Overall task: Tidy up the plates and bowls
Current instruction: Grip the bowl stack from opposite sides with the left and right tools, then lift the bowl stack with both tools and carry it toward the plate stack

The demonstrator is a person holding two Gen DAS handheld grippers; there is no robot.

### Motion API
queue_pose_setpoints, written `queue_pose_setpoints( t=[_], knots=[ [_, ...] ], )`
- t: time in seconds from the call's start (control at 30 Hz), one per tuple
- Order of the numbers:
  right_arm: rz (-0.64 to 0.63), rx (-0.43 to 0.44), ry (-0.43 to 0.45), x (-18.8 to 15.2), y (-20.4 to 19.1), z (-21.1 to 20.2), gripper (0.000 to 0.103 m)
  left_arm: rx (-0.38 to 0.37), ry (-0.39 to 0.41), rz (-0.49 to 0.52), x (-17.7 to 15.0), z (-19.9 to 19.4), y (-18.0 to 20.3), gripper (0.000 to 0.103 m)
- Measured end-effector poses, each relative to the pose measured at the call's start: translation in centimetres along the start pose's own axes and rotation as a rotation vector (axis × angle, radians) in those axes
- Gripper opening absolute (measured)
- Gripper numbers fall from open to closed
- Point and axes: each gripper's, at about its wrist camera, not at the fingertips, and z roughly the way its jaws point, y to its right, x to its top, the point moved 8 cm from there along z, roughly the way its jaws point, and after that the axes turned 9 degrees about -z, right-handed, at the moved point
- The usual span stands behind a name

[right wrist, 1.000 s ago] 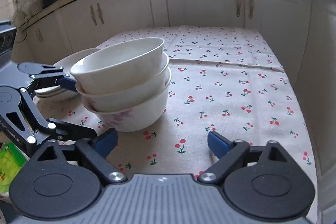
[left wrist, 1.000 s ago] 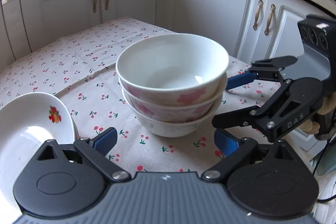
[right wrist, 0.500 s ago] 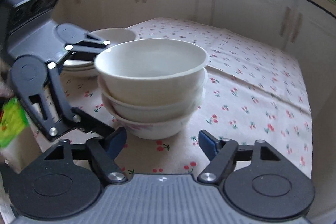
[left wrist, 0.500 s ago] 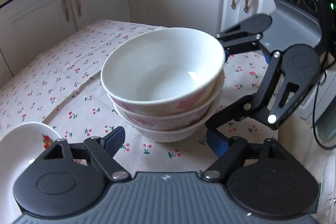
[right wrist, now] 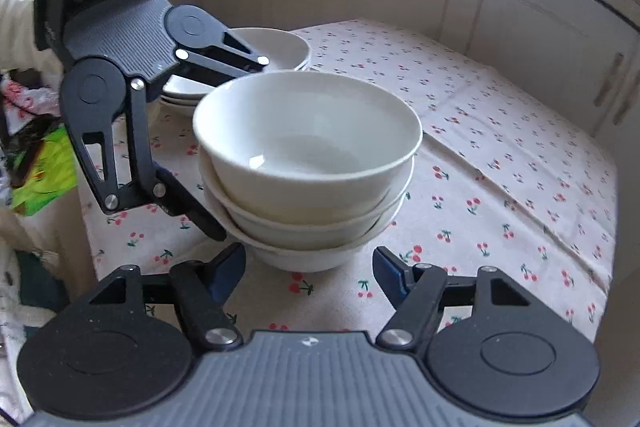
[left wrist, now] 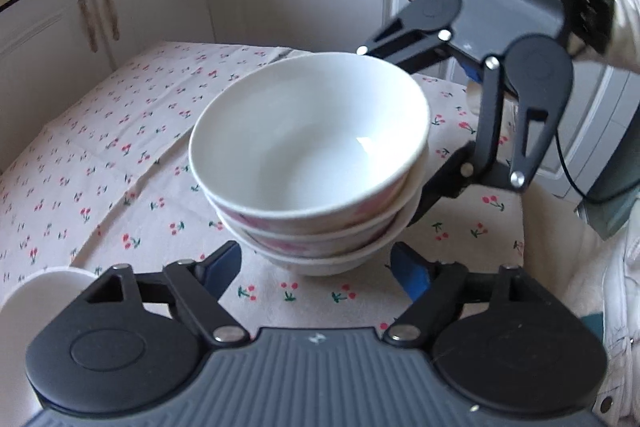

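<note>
Left gripper (left wrist: pixel 316 265): jaws opening, flanking the base of the bowl stack (left wrist: pixel 312 163) without pressing it. Right gripper (right wrist: pixel 308 263): jaws closing, the stack between them, also not yet pressing. The stack sits on the cherry-print tablecloth (right wrist: pixel 500 187), plates (right wrist: pixel 276 47) at its 11 o'clock. Glazed ceramic: judged heavy, rigid, slippery, breakable. Grip the bottom bowl's opposite walls.

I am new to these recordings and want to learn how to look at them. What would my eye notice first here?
First, the stack of three white ceramic bowls at the middle of the cherry-print tablecloth. Next, the two black grippers flanking it: the left gripper with jaws opening and the right gripper with jaws closing, neither visibly pressing the stack. Behind the stack, in the right wrist view, stand stacked shallow white plates.
</note>
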Motion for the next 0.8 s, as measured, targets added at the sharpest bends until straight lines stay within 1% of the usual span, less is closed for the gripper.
queue_pose_setpoints(
  t=[0.07, 0.17, 0.23, 0.4, 0.6, 0.8],
  knots=[
    [-0.025, 0.039, -0.016, 0.2, 0.3, 0.2, 0.075, -0.015, -0.001, 0.012, 0.3, 0.1, 0.0, 0.083],
    [-0.057, 0.073, -0.026, 0.5, 0.4, 0.5, 0.076, -0.030, -0.008, 0.025, 0.6, 0.4, -0.1, 0.084],
    [-0.073, 0.082, -0.027, 0.5, 0.4, 0.6, 0.078, -0.040, -0.008, 0.032, 0.6, 0.6, -0.2, 0.086],
    [-0.065, 0.115, -0.020, 0.5, 0.6, 1.0, 0.080, -0.063, -0.010, 0.035, 0.5, 0.5, -0.2, 0.084],
    [-0.051, 0.099, -0.017, 0.5, 0.4, 1.0, 0.080, -0.063, -0.007, 0.033, 0.6, 0.6, -0.4, 0.084],
    [-0.035, 0.088, -0.024, 0.5, -0.5, 0.7, 0.079, -0.065, -0.015, 0.050, 0.3, 0.1, 0.2, 0.084]
  ],
)
